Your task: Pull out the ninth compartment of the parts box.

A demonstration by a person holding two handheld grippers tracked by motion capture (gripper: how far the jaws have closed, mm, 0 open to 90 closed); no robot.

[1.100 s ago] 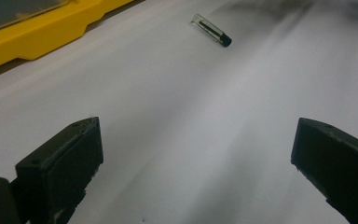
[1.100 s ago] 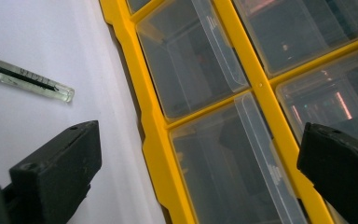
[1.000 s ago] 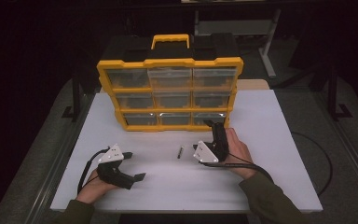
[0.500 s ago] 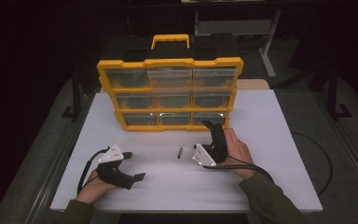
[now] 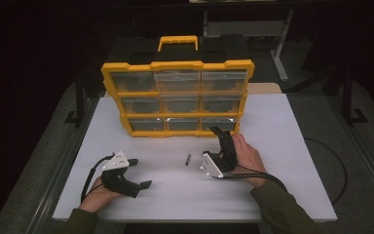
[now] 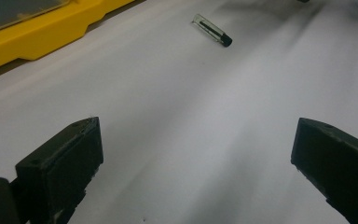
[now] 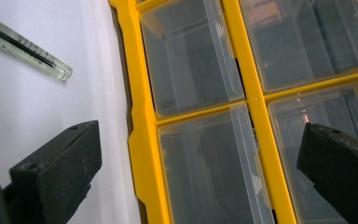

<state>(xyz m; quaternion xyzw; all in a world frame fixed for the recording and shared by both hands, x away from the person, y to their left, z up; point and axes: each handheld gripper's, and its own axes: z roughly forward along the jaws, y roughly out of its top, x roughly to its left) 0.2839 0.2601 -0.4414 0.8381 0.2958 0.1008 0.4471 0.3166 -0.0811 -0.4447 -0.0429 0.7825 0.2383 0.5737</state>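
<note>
Lower left of the high view: left gripper (image 5: 143,172) resting low on the white desk (image 5: 292,146), jaws spread wide and empty, held in a hand (image 5: 97,195). Centre of the frame: small clear vial (image 5: 188,159) with a dark cap, lying flat on the desk, apart from both grippers; upper middle in the left gripper view. Likely light, smooth, round and breakable, apt to roll or slip; best taken across the middle of the barrel with a gentle squeeze. Behind it, upper centre: yellow organiser (image 5: 177,97) standing upright, clear drawers facing forward. Right of centre: right gripper (image 5: 219,134) just in front of the bottom-right drawers, jaws wide apart, gripping nothing.
</note>
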